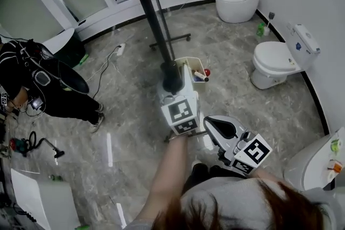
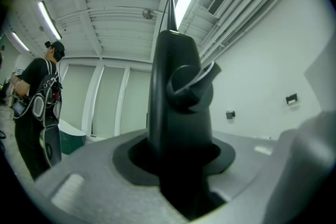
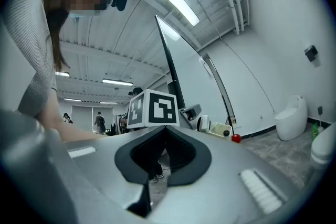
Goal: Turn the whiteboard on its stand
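Plainly the main risk sits with the left hand-held gripper (image 1: 173, 91), whose jaws are clamped on a dark part of the frame of the whiteboard (image 1: 151, 8). The board stands edge-on to us on its stand. We judge that a hard swing could slip that narrow grip or skid the stand foot (image 1: 171, 40) across the glossy floor. The white basket (image 1: 193, 69) of markers just beside the grip could spill if knocked. The right hand-held gripper (image 1: 218, 127) hangs empty with its jaws apart, so nothing steadies the other side. The surface is polished grey stone, with a person in black (image 1: 46, 81) and a loose cable (image 1: 108, 64) at left. Toilets (image 1: 275, 62) line the white wall at right.
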`<state>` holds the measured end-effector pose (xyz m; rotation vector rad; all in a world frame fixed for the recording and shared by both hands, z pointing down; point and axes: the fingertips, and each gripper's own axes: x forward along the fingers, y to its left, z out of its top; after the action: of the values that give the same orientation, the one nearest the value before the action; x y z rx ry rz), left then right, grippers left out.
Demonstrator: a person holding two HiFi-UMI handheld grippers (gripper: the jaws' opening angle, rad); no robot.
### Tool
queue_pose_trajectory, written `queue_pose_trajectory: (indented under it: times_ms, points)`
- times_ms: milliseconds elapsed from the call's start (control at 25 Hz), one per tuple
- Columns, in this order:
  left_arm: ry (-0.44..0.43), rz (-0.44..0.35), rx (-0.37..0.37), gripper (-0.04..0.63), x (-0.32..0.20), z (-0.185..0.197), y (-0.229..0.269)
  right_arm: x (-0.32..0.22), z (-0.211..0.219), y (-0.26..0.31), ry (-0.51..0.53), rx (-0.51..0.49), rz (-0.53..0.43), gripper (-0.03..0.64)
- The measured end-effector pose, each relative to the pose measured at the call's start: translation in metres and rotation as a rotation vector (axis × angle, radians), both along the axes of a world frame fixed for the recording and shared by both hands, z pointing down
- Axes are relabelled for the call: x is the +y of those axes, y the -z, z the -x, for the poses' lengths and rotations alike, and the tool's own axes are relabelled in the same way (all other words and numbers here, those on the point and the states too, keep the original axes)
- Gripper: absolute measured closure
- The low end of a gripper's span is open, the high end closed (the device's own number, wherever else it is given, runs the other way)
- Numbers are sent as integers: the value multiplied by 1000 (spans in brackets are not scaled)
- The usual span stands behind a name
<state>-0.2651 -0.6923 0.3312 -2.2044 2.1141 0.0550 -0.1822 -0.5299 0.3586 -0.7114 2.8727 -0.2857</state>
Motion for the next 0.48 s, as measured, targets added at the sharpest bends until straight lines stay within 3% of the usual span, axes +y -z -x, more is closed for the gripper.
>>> queue_pose_trajectory:
  times_ms: [480]
  points:
    - [-10,-18,-7,433,54,-11,9,31,-2,-16,97,-6,39,612]
